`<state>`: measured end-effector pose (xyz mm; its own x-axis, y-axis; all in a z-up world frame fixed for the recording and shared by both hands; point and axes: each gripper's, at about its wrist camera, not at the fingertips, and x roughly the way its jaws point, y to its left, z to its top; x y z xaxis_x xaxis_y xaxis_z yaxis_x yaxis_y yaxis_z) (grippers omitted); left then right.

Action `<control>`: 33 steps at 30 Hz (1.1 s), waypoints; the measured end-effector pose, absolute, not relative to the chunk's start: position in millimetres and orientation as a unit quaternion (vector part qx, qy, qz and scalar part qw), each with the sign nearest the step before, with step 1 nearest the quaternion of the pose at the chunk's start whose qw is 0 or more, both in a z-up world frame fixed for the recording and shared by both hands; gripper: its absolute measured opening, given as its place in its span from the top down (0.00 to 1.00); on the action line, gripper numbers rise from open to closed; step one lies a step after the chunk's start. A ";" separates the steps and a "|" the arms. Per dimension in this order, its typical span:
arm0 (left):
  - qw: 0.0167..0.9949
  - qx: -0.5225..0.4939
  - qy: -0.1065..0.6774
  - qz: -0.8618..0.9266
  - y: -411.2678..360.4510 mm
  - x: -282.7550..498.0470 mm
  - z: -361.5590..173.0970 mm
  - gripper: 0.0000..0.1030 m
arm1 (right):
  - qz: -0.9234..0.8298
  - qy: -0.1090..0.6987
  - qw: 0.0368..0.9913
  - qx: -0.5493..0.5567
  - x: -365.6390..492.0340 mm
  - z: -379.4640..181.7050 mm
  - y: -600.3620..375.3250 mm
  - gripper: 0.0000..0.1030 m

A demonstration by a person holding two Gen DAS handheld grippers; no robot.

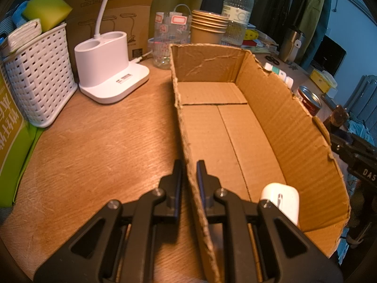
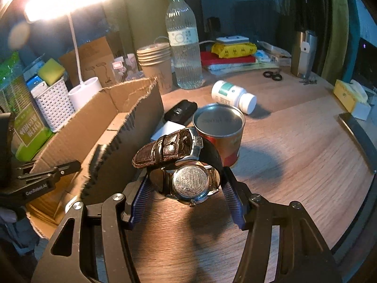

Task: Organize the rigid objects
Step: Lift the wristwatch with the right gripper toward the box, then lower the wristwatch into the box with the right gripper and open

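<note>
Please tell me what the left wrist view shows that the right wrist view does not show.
Only the left wrist view shows the box floor and the white mouse lying on it, and the left gripper with its jaws shut on the cardboard box wall.

Only the right wrist view shows the wristwatch held between the jaws of the right gripper, and the white pill bottle lying on its side.

Both show the box, the red can, the water bottle, the paper cups and the white basket.

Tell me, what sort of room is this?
Probably a lived-in home desk: a wooden tabletop crowded with a desk lamp, a water bottle, a pill bottle and clothes hanging behind.
</note>
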<state>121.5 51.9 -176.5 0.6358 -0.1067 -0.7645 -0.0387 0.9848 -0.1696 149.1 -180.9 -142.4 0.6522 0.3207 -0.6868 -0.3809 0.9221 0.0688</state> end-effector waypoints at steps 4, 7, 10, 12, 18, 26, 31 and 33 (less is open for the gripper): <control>0.900 -0.085 0.426 -0.019 51.5 121.4 -176.4 0.87 | 0.197 0.363 0.910 -0.042 145.5 -136.2 -178.6 0.40; 0.900 -0.085 0.426 -0.019 51.5 121.4 -176.3 0.87 | 0.200 0.357 0.911 -0.043 142.0 -131.5 -176.5 0.40; 0.900 -0.085 0.426 -0.019 51.4 121.4 -176.3 0.87 | 0.204 0.351 0.913 -0.045 138.9 -126.1 -173.2 0.40; 0.900 -0.085 0.426 -0.019 51.8 121.5 -176.3 0.87 | 0.207 0.346 0.914 -0.046 136.3 -122.5 -170.7 0.40; 0.900 -0.085 0.426 -0.019 52.0 121.6 -176.2 0.87 | 0.221 0.334 0.915 -0.051 129.5 -113.3 -161.7 0.40; 0.900 -0.085 0.426 -0.019 51.3 121.5 -176.1 0.87 | 0.249 0.311 0.915 -0.058 119.8 -102.5 -146.9 0.40; 0.900 -0.085 0.427 -0.019 51.2 121.5 -176.1 0.87 | 0.267 0.303 0.913 -0.064 115.9 -97.8 -134.7 0.40; 0.900 -0.085 0.426 -0.019 52.2 121.6 -176.0 0.87 | 0.273 0.302 0.911 -0.067 114.7 -97.9 -130.0 0.40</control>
<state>121.6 52.2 -176.0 0.6355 -0.1062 -0.7647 -0.0386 0.9849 -0.1689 114.7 -130.0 -97.9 0.6685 0.4557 -0.5877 -0.5374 0.8423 0.0419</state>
